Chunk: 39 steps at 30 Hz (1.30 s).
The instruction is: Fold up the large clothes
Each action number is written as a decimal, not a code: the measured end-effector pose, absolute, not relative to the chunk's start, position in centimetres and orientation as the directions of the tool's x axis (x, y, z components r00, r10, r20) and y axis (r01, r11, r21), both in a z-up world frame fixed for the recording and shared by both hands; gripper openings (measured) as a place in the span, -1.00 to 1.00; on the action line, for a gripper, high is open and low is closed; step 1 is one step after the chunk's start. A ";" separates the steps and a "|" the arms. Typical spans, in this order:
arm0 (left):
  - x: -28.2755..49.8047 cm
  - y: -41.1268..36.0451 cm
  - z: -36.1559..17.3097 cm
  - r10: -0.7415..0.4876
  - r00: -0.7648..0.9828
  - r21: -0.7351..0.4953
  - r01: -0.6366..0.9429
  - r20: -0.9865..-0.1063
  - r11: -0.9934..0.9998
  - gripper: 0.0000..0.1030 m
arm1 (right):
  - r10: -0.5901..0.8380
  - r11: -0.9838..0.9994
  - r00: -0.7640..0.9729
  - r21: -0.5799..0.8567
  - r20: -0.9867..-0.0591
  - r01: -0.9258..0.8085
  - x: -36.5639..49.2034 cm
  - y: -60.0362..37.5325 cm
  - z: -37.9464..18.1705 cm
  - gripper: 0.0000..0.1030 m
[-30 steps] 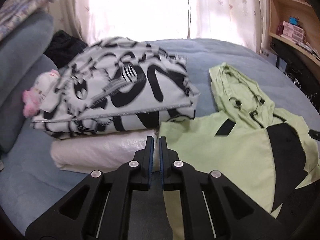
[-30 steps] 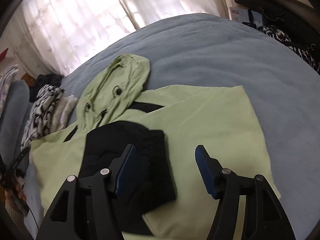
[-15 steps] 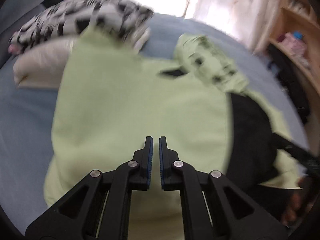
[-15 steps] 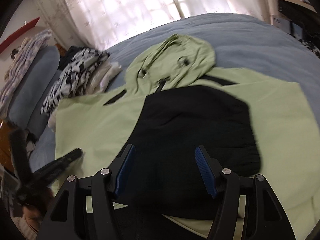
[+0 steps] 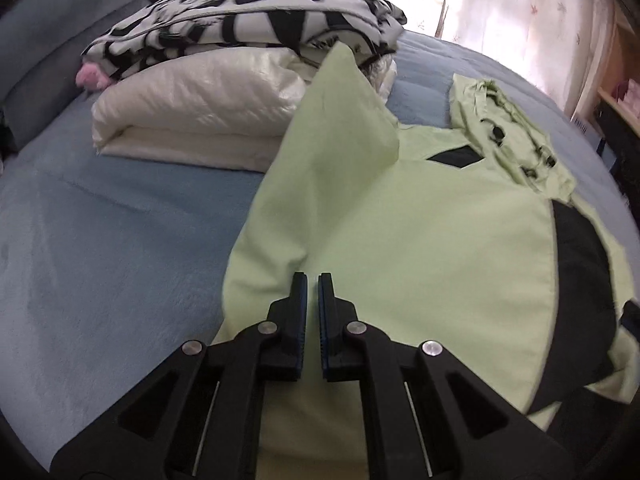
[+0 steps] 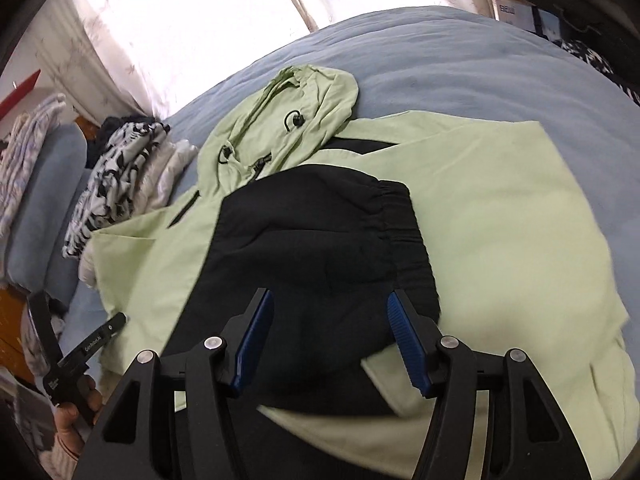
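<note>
Covering the whole bed, a blue-grey blanket point(image 6: 460, 60) is seen, soft and a little wrinkled. On its middle a light green hooded jacket point(image 6: 500, 232) is spread flat, with the hood point(image 6: 304, 108) pointing toward the window, and a black sleeve point(image 6: 312, 248) is laid across its body. At the bed's left side a stack of folded clothes is placed: a black-and-white patterned piece point(image 5: 248, 12) on top of a white shiny one point(image 5: 200, 108), just beside the jacket's corner. Behind the bed, pale curtains point(image 6: 180, 20) are lit strongly by daylight, and wooden shelves point(image 5: 616, 92) are visible at the right edge. The left gripper point(image 5: 313, 280) is held over the jacket's left part with its jaws nearly together and nothing between them. The right gripper point(image 6: 330, 304) is held over the black sleeve; its jaws are apart and are closing, and the pads are not pressed on the cloth.
</note>
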<state>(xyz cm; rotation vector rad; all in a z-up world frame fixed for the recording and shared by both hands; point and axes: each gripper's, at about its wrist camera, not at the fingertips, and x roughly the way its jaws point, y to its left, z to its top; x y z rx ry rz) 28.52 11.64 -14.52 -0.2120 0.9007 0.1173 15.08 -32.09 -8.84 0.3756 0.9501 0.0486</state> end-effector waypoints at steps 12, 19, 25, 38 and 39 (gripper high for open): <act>16.3 13.1 -3.6 -0.011 0.693 -0.141 -0.131 -0.721 0.981 -0.94 | 0.267 0.905 0.674 0.420 -0.689 0.070 3.1 -32.9 0.2 0.18; 8.5 13.2 0.2 -0.009 0.694 -0.138 -0.131 -0.720 0.982 -0.94 | 0.257 0.915 0.718 0.402 -0.647 0.034 -5.4 -33.2 4.8 0.28; 3.3 13.5 1.0 -0.011 0.692 -0.143 -0.133 -0.721 0.981 -0.94 | 0.262 0.920 0.727 0.393 -0.635 0.011 -11.3 -33.6 6.6 0.29; -4.7 15.6 -0.8 -0.004 0.671 -0.146 -0.154 -0.741 0.977 -0.02 | 0.227 0.938 0.682 0.343 -0.695 0.038 -19.7 -36.0 4.6 0.29; -4.9 15.6 -1.0 -0.003 0.668 -0.140 -0.152 -0.744 0.978 -0.02 | 0.219 0.941 0.677 0.336 -0.703 0.044 -20.1 -36.4 4.4 0.29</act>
